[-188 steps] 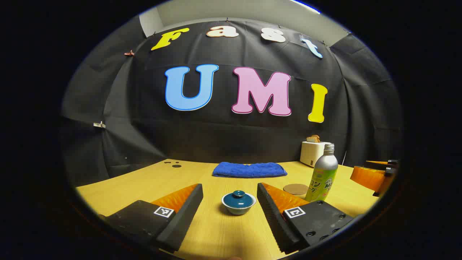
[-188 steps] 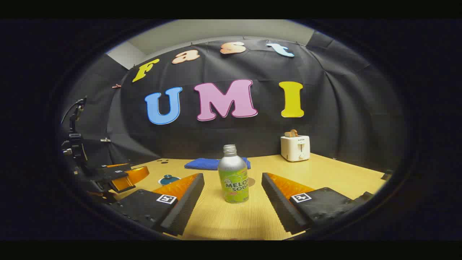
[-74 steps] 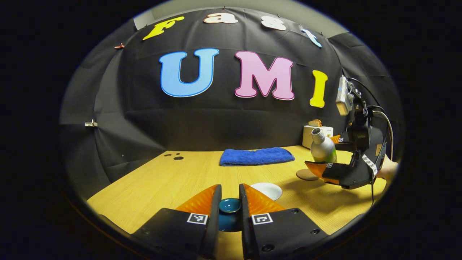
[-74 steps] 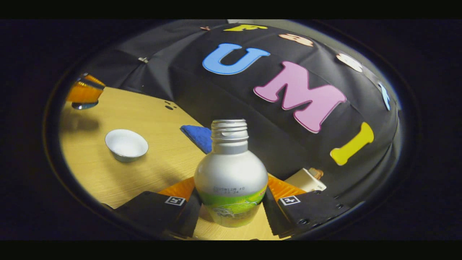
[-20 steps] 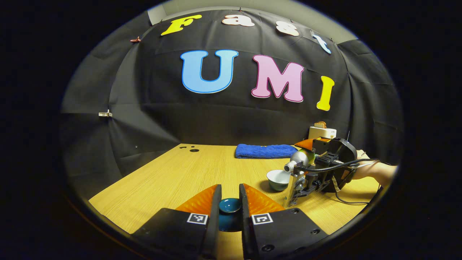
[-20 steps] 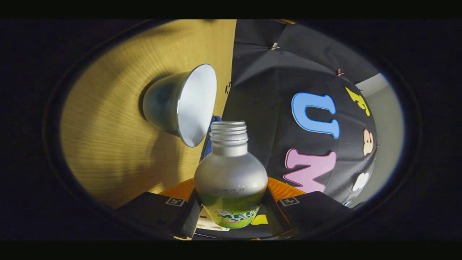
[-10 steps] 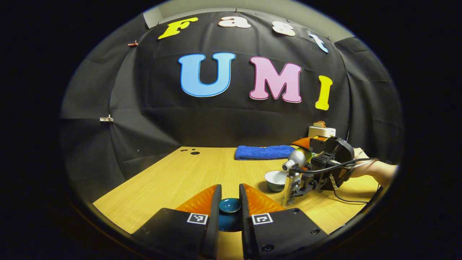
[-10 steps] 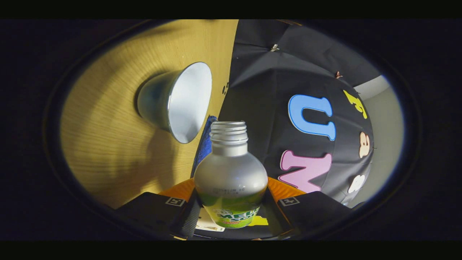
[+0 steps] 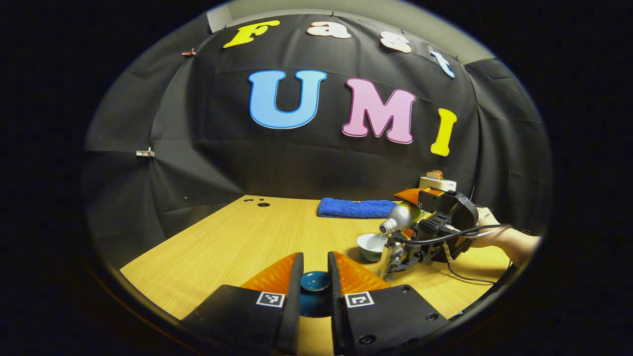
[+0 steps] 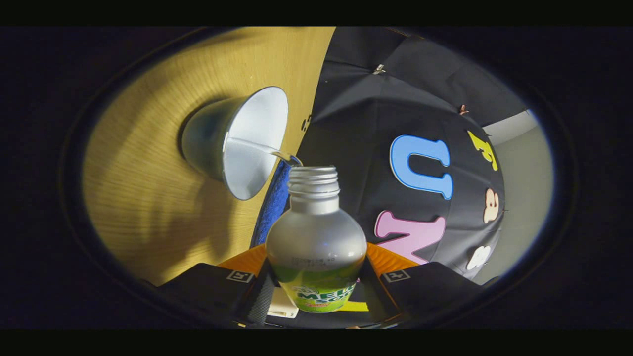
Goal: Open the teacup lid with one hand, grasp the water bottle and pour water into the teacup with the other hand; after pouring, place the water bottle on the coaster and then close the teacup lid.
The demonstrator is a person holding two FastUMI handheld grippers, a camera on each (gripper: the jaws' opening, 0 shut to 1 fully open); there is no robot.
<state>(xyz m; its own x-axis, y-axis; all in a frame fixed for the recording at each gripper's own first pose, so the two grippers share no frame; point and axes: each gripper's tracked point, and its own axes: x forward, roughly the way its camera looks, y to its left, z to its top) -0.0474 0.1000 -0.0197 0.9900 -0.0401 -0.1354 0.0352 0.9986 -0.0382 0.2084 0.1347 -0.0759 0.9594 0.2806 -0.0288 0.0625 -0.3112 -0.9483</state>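
Jaws of my left gripper are pinched on one dark blue teacup lid, held near the desk's front edge. My right gripper has its jaws clamped on one silver water bottle, tipped sideways, uncapped; I cannot read its green label in full. A thin stream runs from its mouth into one white-lined teacup standing toward the desk's right side. One blue towel lies along the back edge.
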